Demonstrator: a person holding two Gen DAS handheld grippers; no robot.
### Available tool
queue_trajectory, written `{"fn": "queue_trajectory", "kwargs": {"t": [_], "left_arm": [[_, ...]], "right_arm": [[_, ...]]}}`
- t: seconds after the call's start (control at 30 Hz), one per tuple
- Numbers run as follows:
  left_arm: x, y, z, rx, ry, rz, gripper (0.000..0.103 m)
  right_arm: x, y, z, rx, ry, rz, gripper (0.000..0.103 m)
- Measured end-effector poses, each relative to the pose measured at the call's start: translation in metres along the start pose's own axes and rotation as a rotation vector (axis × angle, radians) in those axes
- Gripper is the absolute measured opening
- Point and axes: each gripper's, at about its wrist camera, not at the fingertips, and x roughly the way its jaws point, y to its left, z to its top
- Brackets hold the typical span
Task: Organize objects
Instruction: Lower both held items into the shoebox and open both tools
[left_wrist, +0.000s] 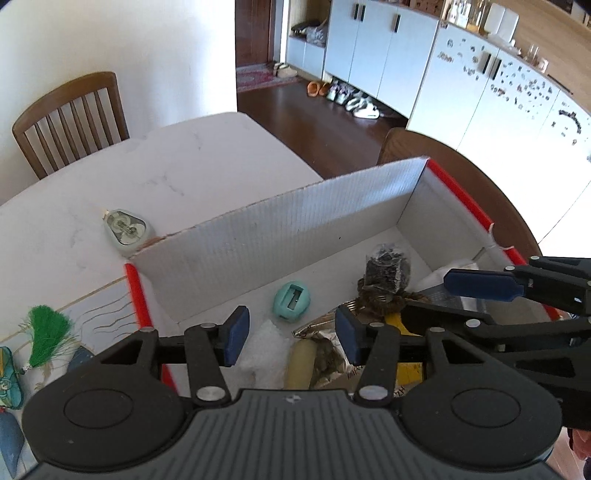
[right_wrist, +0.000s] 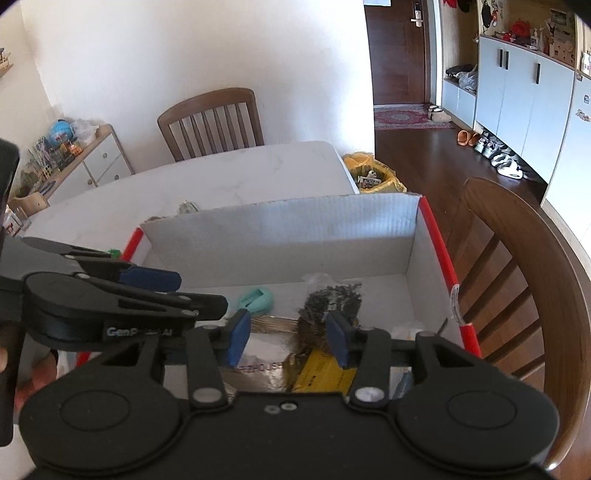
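A white cardboard box (left_wrist: 280, 229) with red edges stands on the marble table; it also shows in the right wrist view (right_wrist: 280, 229). Inside lie a teal sharpener (left_wrist: 291, 301) (right_wrist: 256, 300), a bag of dark bits (left_wrist: 388, 267) (right_wrist: 332, 299), a yellow packet (right_wrist: 325, 373), a foil packet (right_wrist: 255, 365) and a pale roll (left_wrist: 301, 363). My left gripper (left_wrist: 291, 336) is open and empty above the box's near left part. My right gripper (right_wrist: 288, 338) is open and empty above the near middle. A teal correction tape (left_wrist: 127, 229) lies on the table behind the box.
A green tassel (left_wrist: 46, 338) and a patterned pouch (left_wrist: 7, 373) lie left of the box. Wooden chairs stand at the far side (right_wrist: 210, 122) and the right (right_wrist: 524, 280) of the table. A yellow bin bag (right_wrist: 373, 173) sits on the floor.
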Motion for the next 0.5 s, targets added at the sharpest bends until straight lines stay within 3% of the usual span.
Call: {"fn": "queue_trajectory", "kwargs": {"t": [0.23,0.5], "left_arm": [[-0.032,0.016,-0.01,-0.001,-0.051,-0.009,0.051],[-0.063,0.055,-0.025,-0.028,-0.093,-0.042,0.065]], "right_arm": [[-0.018,0.019,-0.001,0.002,-0.036,0.007,0.049],[-0.031,0.05,-0.004,0.019,-0.062,0.016,0.06]]}}
